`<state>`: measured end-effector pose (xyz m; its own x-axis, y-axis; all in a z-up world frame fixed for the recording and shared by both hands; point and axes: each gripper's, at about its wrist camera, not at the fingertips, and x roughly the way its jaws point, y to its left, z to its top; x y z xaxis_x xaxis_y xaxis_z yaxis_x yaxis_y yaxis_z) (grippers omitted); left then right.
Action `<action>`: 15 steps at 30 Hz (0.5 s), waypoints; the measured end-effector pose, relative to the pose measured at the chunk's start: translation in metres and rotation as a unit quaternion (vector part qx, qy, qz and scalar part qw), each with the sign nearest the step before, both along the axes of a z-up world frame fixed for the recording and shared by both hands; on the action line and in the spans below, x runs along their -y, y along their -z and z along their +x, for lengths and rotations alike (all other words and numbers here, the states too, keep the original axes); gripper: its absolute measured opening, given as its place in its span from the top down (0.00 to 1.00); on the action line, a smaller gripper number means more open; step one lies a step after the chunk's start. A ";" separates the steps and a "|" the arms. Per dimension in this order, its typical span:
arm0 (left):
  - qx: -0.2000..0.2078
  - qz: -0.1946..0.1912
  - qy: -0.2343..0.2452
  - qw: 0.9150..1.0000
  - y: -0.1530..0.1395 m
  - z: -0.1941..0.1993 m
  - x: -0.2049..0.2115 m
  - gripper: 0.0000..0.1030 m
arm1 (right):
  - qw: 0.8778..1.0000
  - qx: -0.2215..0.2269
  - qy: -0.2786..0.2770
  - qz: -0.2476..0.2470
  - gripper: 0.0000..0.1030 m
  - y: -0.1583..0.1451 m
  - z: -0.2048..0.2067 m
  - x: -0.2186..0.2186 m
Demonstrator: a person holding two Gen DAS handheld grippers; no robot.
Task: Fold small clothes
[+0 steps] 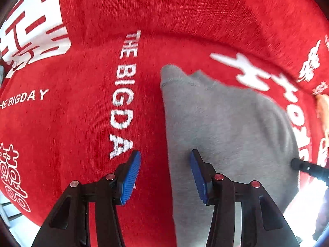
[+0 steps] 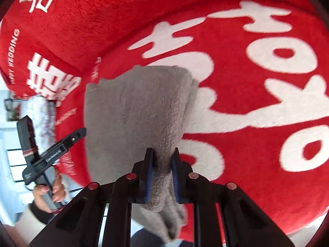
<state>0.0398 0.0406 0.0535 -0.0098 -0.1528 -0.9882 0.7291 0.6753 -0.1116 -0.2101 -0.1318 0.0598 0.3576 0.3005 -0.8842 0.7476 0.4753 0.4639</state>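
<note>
A small grey fleece garment (image 1: 224,123) lies on a red cloth with white lettering (image 1: 82,113). My left gripper (image 1: 165,156) is open over the garment's left edge; one blue pad is above the red cloth, the other above the grey fabric. In the right wrist view my right gripper (image 2: 162,154) is shut on a bunched part of the grey garment (image 2: 139,111), which is lifted and hangs down between the fingers. The left gripper (image 2: 79,133) shows at the left of that view, beside the garment. The right gripper's tip (image 1: 296,163) shows at the garment's right edge in the left wrist view.
The red cloth (image 2: 267,94) covers the whole work surface and rises in a fold at the back. The person's hand (image 2: 51,191) holds the left gripper's handle at lower left. A bright room with windows lies beyond the cloth's left edge.
</note>
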 end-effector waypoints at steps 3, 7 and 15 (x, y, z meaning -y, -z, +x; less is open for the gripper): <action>0.008 0.000 0.003 1.000 0.004 -0.006 0.003 0.50 | 0.997 -0.051 -0.025 -0.060 0.85 0.015 0.001 -0.001; 0.032 0.020 0.024 0.999 -0.004 -0.010 0.001 0.50 | 0.996 -0.063 -0.022 -0.063 0.85 0.017 -0.003 0.000; 0.027 0.034 0.015 0.999 -0.028 -0.026 -0.026 0.50 | 0.992 -0.047 -0.028 -0.110 0.85 -0.035 -0.006 -0.026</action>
